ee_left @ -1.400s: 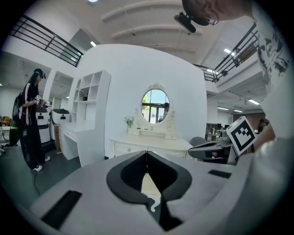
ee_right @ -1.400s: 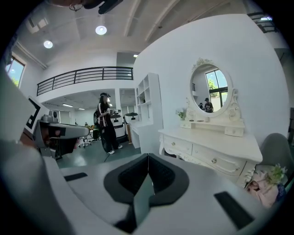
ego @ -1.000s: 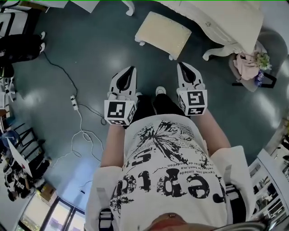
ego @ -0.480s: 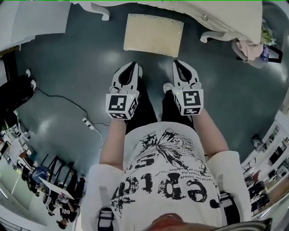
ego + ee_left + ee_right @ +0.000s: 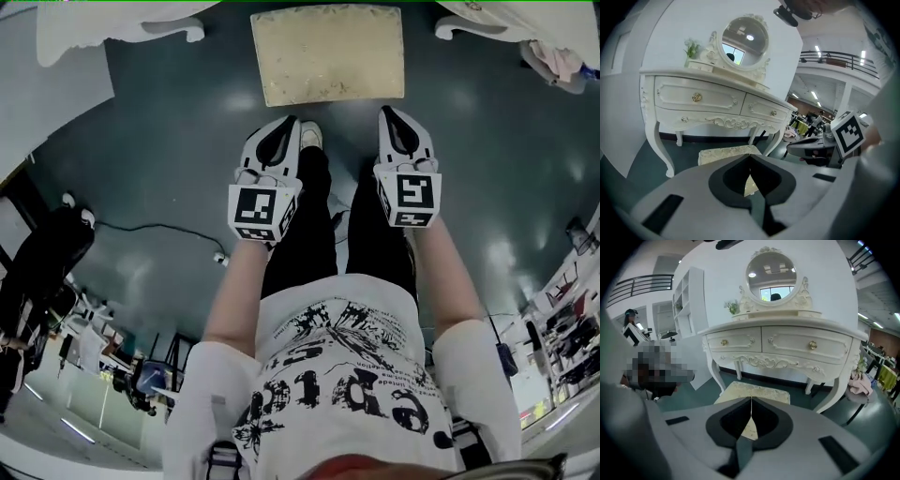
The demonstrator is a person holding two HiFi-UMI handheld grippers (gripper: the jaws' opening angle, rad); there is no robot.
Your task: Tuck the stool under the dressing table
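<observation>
A cream cushioned stool (image 5: pixel 326 54) stands on the dark green floor in front of the white dressing table (image 5: pixel 780 345), out from under it. In the gripper views the stool (image 5: pixel 723 154) (image 5: pixel 754 391) lies just beyond the jaws. My left gripper (image 5: pixel 286 128) and right gripper (image 5: pixel 391 116) hover side by side a little short of the stool's near edge, touching nothing. Both are shut and empty, their jaw tips meeting. The table has carved legs (image 5: pixel 658 145), two drawers and a round mirror (image 5: pixel 771 269).
A white wall panel (image 5: pixel 75 56) stands left of the table. A pink cloth on a small stand (image 5: pixel 860 384) sits right of the table. A cable with a plug strip (image 5: pixel 217 257) trails on the floor behind left. My legs and shoes (image 5: pixel 311 137) are under the grippers.
I have stepped closer and squared up to the stool: it shifted from upper right to straight ahead and looks larger. Both grippers stay shut, now near its front edge.
</observation>
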